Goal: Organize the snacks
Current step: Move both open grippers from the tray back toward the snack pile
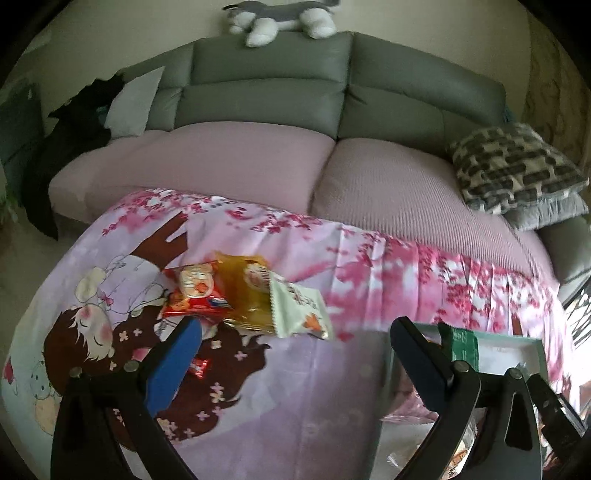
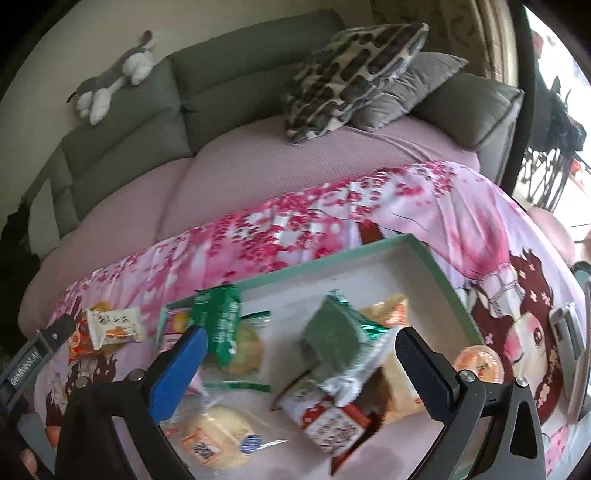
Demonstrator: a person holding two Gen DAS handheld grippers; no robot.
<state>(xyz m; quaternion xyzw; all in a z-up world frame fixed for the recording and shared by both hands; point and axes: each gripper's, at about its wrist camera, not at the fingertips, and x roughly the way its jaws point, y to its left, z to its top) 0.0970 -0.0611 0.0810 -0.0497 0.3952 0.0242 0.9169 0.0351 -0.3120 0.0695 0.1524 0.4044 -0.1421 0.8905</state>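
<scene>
In the left wrist view, a red packet, a yellow packet and a white packet lie overlapping on the pink printed cloth. My left gripper hangs open just in front of them, holding nothing. A small red wrapper lies by its blue pad. In the right wrist view, my right gripper stands open over the mint-rimmed box. Inside lie a dark green packet, a green packet, a wrapped cookie and a red-white packet.
A grey sofa with pink seat covers stands behind the cloth. It carries patterned cushions, a plush toy and dark clothes. An orange jelly cup and a silver object lie right of the box.
</scene>
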